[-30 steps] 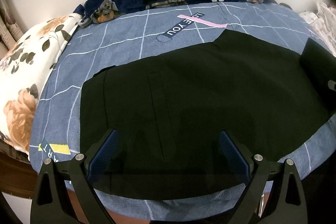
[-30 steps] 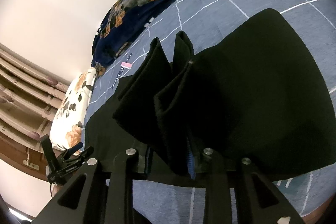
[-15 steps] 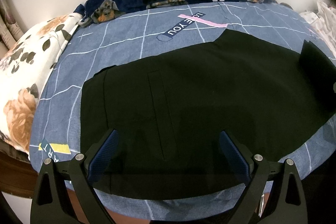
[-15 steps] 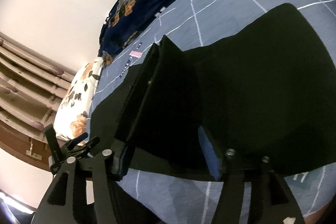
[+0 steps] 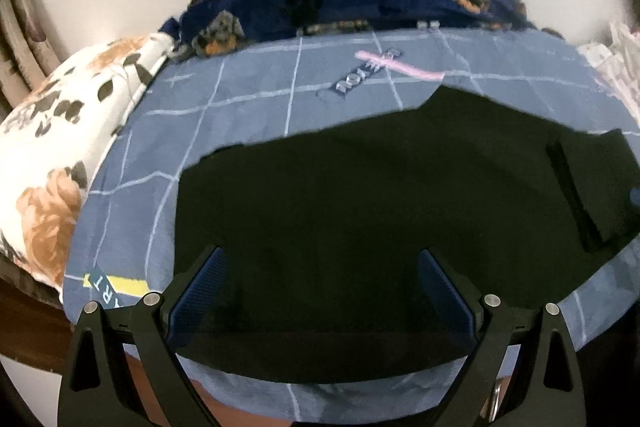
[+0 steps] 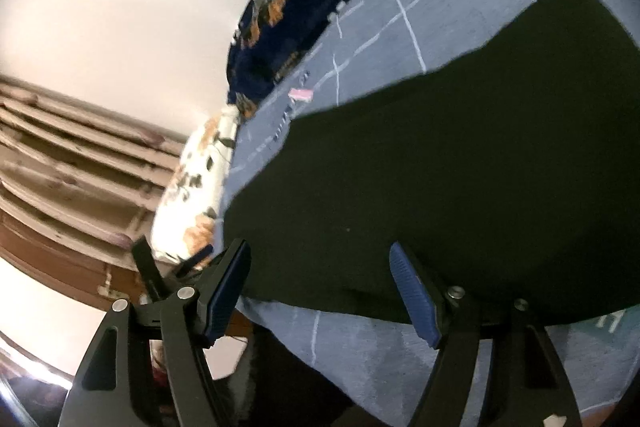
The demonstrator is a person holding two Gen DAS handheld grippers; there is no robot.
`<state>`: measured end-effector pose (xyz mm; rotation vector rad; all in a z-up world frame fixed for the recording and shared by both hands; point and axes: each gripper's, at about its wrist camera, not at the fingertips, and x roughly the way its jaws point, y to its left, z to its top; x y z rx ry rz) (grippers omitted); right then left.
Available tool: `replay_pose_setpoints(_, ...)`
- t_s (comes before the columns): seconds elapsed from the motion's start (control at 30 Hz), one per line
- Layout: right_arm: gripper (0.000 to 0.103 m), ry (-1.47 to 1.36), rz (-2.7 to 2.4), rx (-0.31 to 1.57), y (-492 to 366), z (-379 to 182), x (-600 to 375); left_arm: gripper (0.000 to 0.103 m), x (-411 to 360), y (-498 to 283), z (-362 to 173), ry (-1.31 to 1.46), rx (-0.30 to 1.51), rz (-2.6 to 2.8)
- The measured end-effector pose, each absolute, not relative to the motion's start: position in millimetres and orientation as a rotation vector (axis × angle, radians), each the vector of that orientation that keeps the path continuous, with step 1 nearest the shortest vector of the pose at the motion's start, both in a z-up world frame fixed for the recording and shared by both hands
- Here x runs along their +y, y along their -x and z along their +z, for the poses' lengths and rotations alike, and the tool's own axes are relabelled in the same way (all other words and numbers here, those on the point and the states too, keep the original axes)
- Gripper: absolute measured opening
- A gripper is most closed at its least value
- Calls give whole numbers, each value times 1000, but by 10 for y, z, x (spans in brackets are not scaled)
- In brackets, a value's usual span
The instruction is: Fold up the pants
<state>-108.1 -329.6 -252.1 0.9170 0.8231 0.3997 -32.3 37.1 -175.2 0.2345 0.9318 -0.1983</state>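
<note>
The right gripper (image 6: 320,291) fingers (image 6: 414,297) are opening with nothing between them; the left gripper (image 5: 320,291) fingers (image 5: 200,287) stand wide, empty, over the black pants (image 5: 360,207). The pants lie flat on the bed (image 5: 240,99), near its front edge; the inspector judges the release should finish clear of cloth before the next grasp.

Matt black cloth pants (image 5: 360,195) on woven bedsheet (image 5: 248,95).
</note>
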Motion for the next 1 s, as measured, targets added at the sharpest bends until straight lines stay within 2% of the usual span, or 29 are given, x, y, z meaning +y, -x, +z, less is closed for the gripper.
replay_pose_setpoints(0.07,70,-907,349,732,1188,-2337,-3553,96,326,370,-1643,-227,899,-242)
replay_pose_setpoints(0.1,66,-902,309,682,1262,-2242,-3742,96,273,423,-1564,-224,874,-284)
replay_pose_setpoints(0.17,49,-899,238,638,1353,-2156,-4052,96,144,499,-1444,-222,841,-373)
replay_pose_setpoints(0.2,35,-905,202,632,1382,-2148,-4194,96,63,536,-1388,-221,828,-424)
replay_pose_setpoints(0.23,25,-917,167,631,1411,-2167,-4345,96,-79,594,-1321,-226,811,-503)
replay_pose_setpoints(0.3,17,-935,107,647,1437,-2235,-4583,96,-343,652,-1241,-249,787,-596)
replay_pose_setpoints(0.5,15,-914,111,705,1254,-2443,-4695,96,-1162,719,-1166,-301,714,-793)
replay_pose_setpoints(0.67,14,-918,140,711,1061,-2563,-4751,96,-1790,691,-1333,-341,713,-907)
replay_pose_setpoints(1.0,13,-962,167,769,849,-2899,-4801,96,-2187,569,-1886,-401,826,-922)
